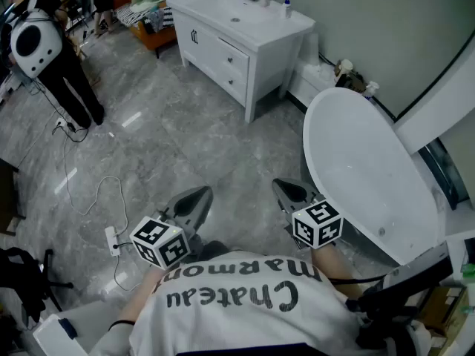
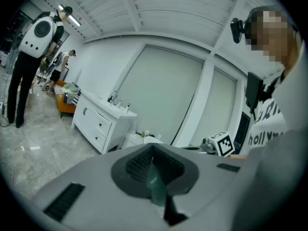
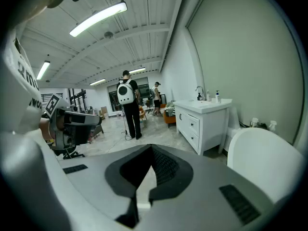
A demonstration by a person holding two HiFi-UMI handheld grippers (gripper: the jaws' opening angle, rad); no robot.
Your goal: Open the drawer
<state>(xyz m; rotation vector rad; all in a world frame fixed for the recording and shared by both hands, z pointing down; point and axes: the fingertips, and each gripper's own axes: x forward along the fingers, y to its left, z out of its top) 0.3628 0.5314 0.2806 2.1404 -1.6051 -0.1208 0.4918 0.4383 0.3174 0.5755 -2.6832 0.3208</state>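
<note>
The white vanity cabinet (image 1: pixel 236 35) with its two stacked drawers (image 1: pixel 233 59) stands across the room against the far wall, both drawers closed. It also shows in the left gripper view (image 2: pixel 100 124) and the right gripper view (image 3: pixel 198 120), far beyond the jaws. My left gripper (image 1: pixel 194 202) and right gripper (image 1: pixel 291 193) hover side by side over the grey floor, close to my body and well short of the cabinet. Both are shut with nothing between the jaws, as seen along the left gripper (image 2: pixel 153 150) and right gripper (image 3: pixel 152 152).
A white bathtub (image 1: pixel 386 191) lies at the right, close to my right gripper. A person with a white backpack (image 1: pixel 35 43) stands at the far left. A power strip (image 1: pixel 112 238) and cable trail over the floor at the left. An orange seat (image 1: pixel 152 22) sits beside the vanity.
</note>
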